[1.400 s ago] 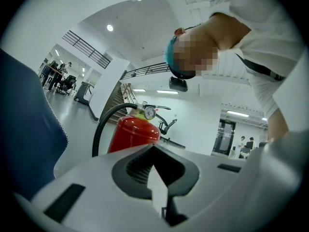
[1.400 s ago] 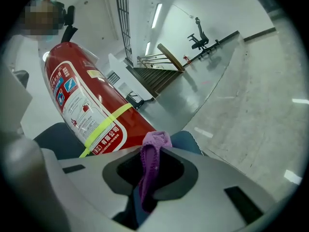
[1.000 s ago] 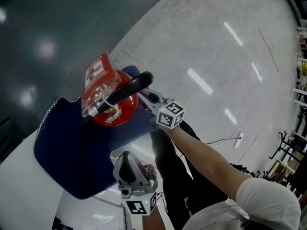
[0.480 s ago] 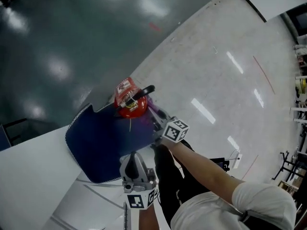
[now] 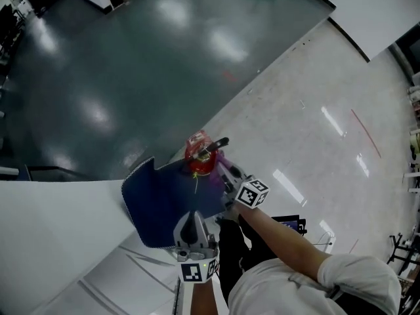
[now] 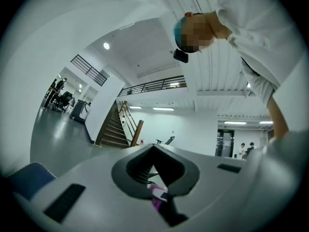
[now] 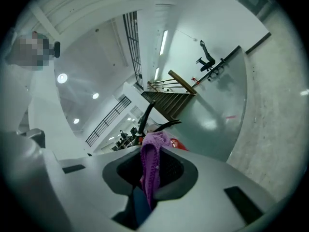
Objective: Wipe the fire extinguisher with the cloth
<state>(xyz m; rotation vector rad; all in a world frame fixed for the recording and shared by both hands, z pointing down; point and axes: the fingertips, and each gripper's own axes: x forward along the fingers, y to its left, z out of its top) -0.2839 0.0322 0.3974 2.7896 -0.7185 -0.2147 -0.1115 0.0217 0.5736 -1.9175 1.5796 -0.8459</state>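
A red fire extinguisher point(image 5: 199, 160) with a black handle stands on a dark blue mat point(image 5: 164, 202) at the white table's point(image 5: 59, 228) far edge. My right gripper point(image 5: 228, 176) sits just right of it, shut on a purple cloth point(image 5: 219, 157) that touches the extinguisher's side. In the right gripper view the cloth point(image 7: 152, 161) hangs pinched between the jaws, with the extinguisher's red body point(image 7: 177, 144) and black handle point(image 7: 145, 117) right behind. My left gripper point(image 5: 191, 227) is at the mat's near edge, pointing upward with jaws together; a small purple scrap point(image 6: 157, 196) shows at their seam.
Beyond the table lies dark glossy floor point(image 5: 131, 58), then pale floor point(image 5: 315, 110) to the right. A small dark object point(image 5: 289, 225) lies on the floor beside the person's legs. The left gripper view shows only ceiling, a staircase point(image 6: 113, 124) and the person above.
The head view has pulled back, so the extinguisher, mat and grippers look smaller. The right gripper stays beside the extinguisher with the cloth; the left stays at the mat's near edge.
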